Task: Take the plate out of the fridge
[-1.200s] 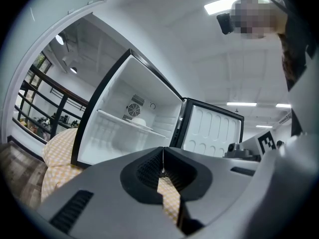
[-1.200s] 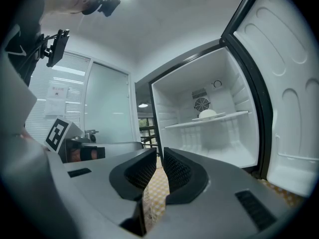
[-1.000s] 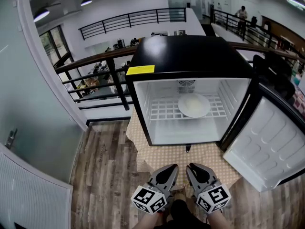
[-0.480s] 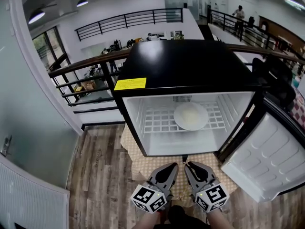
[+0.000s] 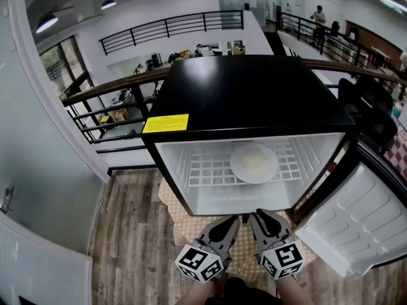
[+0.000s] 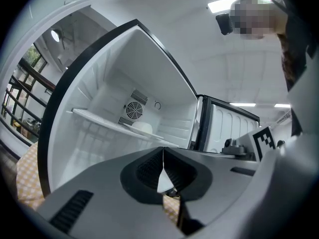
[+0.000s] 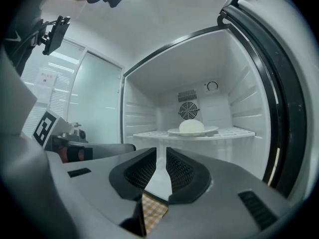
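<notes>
Head view: one fridge (image 5: 254,94), its one door (image 5: 362,221) swung open to the right. One wire shelf (image 5: 203,170) carries one plate (image 5: 254,162), flat and face up, right of the shelf's centre. The plate is round, with no long axis. Left gripper (image 5: 230,223) and right gripper (image 5: 259,217) are outside, below the fridge's front edge.

Left gripper view: jaw tips touching, nothing held.

Right gripper view: jaws parted by a narrow slit, nothing between. The plate bears one pale mound.
</notes>
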{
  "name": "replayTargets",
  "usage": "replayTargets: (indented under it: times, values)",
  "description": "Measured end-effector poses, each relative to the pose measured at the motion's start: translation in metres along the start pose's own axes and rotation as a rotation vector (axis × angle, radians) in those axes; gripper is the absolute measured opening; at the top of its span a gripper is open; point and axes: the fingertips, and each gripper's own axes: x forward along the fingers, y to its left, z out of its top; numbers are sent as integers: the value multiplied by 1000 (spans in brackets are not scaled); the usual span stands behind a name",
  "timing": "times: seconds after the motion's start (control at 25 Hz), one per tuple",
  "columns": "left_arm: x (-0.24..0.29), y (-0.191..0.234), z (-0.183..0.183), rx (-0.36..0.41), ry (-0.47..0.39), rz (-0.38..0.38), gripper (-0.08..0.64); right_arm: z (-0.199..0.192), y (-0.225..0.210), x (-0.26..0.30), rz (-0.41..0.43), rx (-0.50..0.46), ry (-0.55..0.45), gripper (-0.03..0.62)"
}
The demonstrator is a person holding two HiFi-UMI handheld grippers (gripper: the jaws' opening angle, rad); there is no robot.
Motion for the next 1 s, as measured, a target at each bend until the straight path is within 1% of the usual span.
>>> replayTargets:
  times: [0.12,0.28,0.44,0.56,0.64,0.84,1.0]
  values:
    - [7,3,-1,-2,4,-3,11,5,-9,6,-21,-21,-8,61]
    - [16,7,0,-3,4,-7,11,14,-19,15,-36,-77,-2,61]
    - [25,10,4,-2,2,-13,11,24,-23,25,-42,-183,1,62]
    - [31,10,5,1,3,-22,11,29,-30,31,-61,-262,17,63]
    - [34,11,7,3,2,-23,11,32,-35,35,-73,-344,46,64]
    - [39,14,8,4,3,-22,11,34,-39,47,-81,-605,129,97]
    - [41,13,7,5,5,-28,11,26,-38,60,-65,-762,211,101]
